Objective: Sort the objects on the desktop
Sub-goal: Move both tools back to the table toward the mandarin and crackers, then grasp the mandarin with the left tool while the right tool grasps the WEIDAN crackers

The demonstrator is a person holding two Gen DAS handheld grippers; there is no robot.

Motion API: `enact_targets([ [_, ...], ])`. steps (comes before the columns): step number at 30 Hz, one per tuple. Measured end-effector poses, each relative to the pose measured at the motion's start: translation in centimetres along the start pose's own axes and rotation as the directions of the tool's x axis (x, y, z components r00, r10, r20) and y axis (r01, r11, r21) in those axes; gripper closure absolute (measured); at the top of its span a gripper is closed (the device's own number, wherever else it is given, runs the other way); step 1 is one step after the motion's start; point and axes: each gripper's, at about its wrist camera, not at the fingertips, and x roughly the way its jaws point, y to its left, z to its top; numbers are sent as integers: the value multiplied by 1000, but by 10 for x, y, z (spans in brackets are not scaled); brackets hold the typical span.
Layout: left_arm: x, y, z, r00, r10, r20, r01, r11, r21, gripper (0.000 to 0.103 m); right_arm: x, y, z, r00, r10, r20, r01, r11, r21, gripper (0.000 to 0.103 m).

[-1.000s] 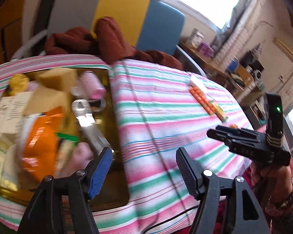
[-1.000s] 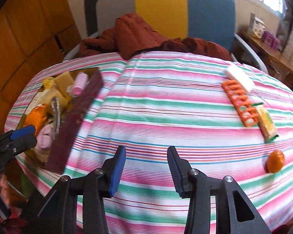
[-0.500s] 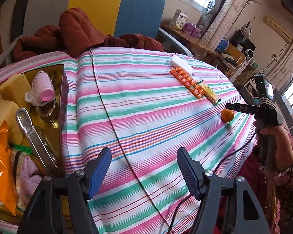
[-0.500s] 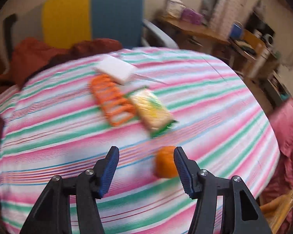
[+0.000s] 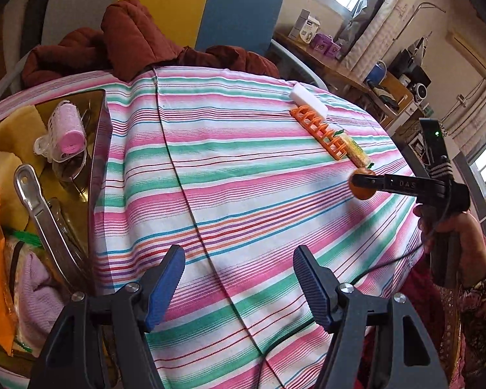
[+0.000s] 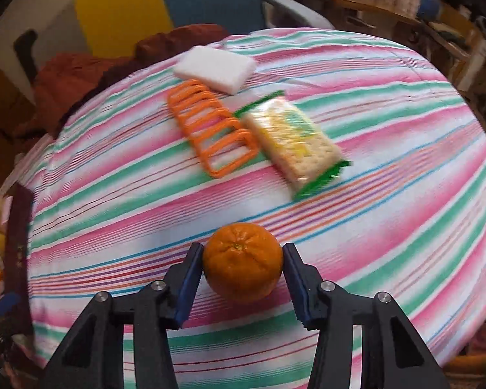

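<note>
We see the right gripper with its fingers on both sides of the orange, touching it and pinching it. The orange sits on the striped desk, near its right edge. Just beyond it lies a pack of crackers, with an orange rack beside it on the left and a white sponge at the far end. Our left gripper has its fingers spread wide, holding nothing, above the cloth. To its left is a gold tray with a pink roller and metal tongs.
</note>
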Motion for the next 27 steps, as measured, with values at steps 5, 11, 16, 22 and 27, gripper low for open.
enact_targets([
  [5, 5, -5, 5, 1000, 5, -7, -5, 1000, 7, 33, 11, 75, -5, 993, 118, -26, -121, 967, -224, 53],
  [11, 18, -18, 15, 1000, -10, -23, 11, 1000, 26, 33, 39, 93, -7, 990, 107, -96, -130, 949, -288, 50],
  [16, 27, -34, 25, 999, -27, -30, 29, 998, 56, 33, -4, 42, 24, 989, 63, 130, -48, 992, -116, 40],
  [22, 42, -64, 43, 996, -73, -45, 78, 988, 130, 33, 12, -25, 62, 913, -366, 178, 397, 899, -188, 38],
  [27, 66, -89, 59, 992, -92, -84, 107, 975, 193, 33, 43, -27, 69, 937, -332, 106, 348, 895, -279, 38],
])
